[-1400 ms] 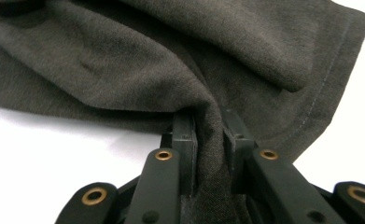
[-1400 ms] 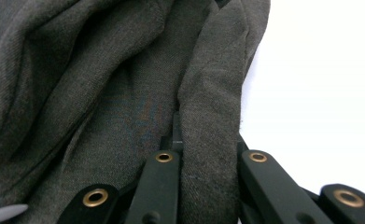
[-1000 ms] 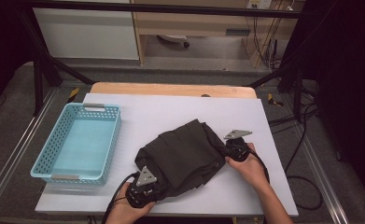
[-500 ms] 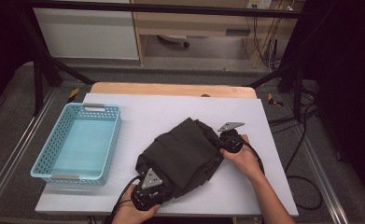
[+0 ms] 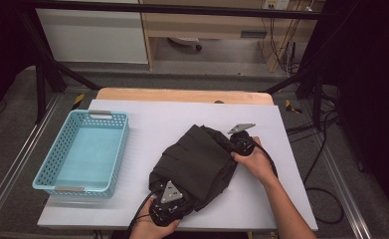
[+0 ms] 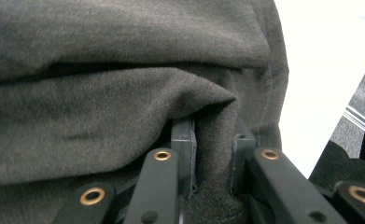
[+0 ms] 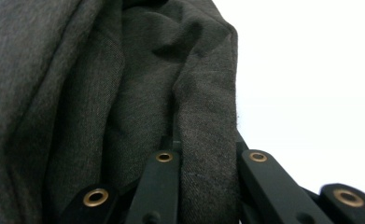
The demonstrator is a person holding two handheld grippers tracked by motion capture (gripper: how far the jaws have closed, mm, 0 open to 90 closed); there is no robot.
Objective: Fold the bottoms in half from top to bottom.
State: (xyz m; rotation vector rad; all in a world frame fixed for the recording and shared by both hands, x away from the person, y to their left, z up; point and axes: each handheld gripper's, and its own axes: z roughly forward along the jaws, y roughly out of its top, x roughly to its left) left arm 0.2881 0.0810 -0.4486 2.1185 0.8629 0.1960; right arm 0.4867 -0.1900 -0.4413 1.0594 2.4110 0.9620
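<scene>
The dark grey garment [image 5: 196,162] lies bunched in a rumpled heap on the white table [image 5: 172,117], right of centre and toward your edge, folds running across it. Your left gripper [image 5: 168,196] sits at the heap's near corner; in the left gripper view its jaws are pinched on a fold of the cloth [image 6: 124,93], fabric pressed between the pads. Your right gripper [image 5: 237,139] is at the far right edge of the heap, and in the right gripper view its jaws are likewise clamped on a thick pleat of fabric [image 7: 124,93]. The light blue basket [image 5: 50,172] stands well apart at the table's left.
</scene>
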